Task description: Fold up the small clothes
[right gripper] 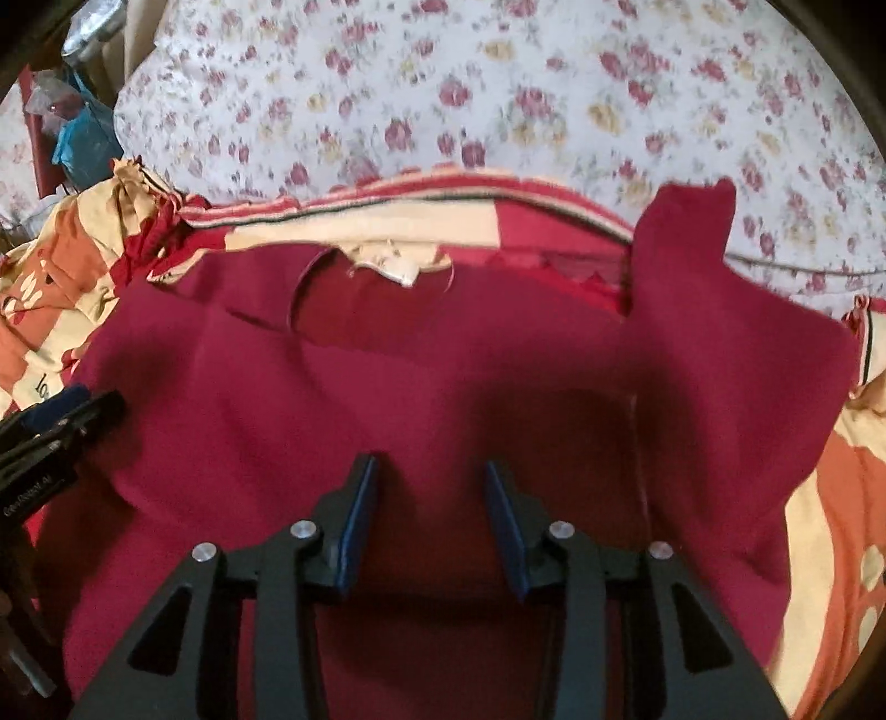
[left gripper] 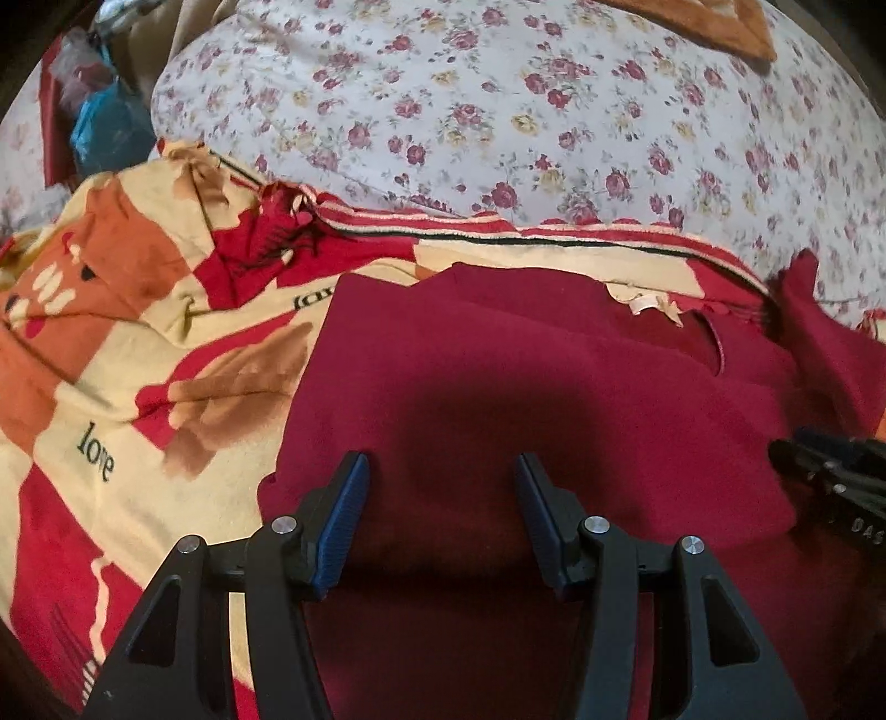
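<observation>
A dark red small shirt (left gripper: 542, 376) lies spread flat on a red, cream and orange blanket (left gripper: 111, 343). Its neckline with a white label (right gripper: 401, 271) points away from me, and one sleeve (right gripper: 686, 232) sticks up at the far right. My left gripper (left gripper: 443, 471) is open and empty above the shirt's left part. My right gripper (right gripper: 432, 476) is open and empty above the shirt's middle. The right gripper shows at the right edge of the left wrist view (left gripper: 830, 476). The left gripper shows at the left edge of the right wrist view (right gripper: 61, 421).
A floral sheet (left gripper: 498, 111) covers the bed beyond the blanket (right gripper: 830, 526). A blue bag (left gripper: 105, 127) and clutter sit at the far left. An orange cloth (left gripper: 714, 22) lies at the far right.
</observation>
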Motion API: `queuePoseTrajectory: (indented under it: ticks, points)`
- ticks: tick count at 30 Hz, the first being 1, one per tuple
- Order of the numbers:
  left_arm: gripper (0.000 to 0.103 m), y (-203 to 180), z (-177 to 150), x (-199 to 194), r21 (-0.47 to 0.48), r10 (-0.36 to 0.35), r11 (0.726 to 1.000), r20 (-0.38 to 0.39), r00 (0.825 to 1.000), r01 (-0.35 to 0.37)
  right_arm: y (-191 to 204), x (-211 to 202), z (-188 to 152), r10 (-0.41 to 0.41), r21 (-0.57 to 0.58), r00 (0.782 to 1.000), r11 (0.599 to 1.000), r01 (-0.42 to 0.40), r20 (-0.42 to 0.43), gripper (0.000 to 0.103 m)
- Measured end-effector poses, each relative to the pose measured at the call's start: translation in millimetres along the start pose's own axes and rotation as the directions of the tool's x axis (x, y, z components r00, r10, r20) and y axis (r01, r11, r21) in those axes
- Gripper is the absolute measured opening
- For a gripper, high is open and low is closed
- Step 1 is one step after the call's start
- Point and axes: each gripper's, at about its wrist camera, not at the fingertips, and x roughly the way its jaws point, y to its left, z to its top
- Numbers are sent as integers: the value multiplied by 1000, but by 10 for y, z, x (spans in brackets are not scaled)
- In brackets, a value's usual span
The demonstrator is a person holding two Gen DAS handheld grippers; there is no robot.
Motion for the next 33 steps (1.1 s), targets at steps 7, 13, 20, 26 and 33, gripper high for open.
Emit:
queuePoseTrajectory:
  ticks: [7,13,20,26,33]
  points:
    - [36,2,-1,18,8,1,1000,14,1000,-2,53,-161,43,1,-10,1000,1000,-1,-15,46]
    - [36,-8,-20,15,17,3,1000,25,1000,-4,144,-67,-35,1,-28,1000,1000,-2,-29,59]
    - [36,149,-31,-165,-28,-93,995,62,994,95,-235,-518,206,-3,-1,999,1000,3,36,60]
    - [36,144,-4,-238,-27,-100,994,106,989,104,-1139,-851,406,-127,190,988,976,109,87,75]
    - [36,117,-33,-116,-17,-89,996,73,993,91,-1427,-443,618,-51,313,996,949,27,67,75]
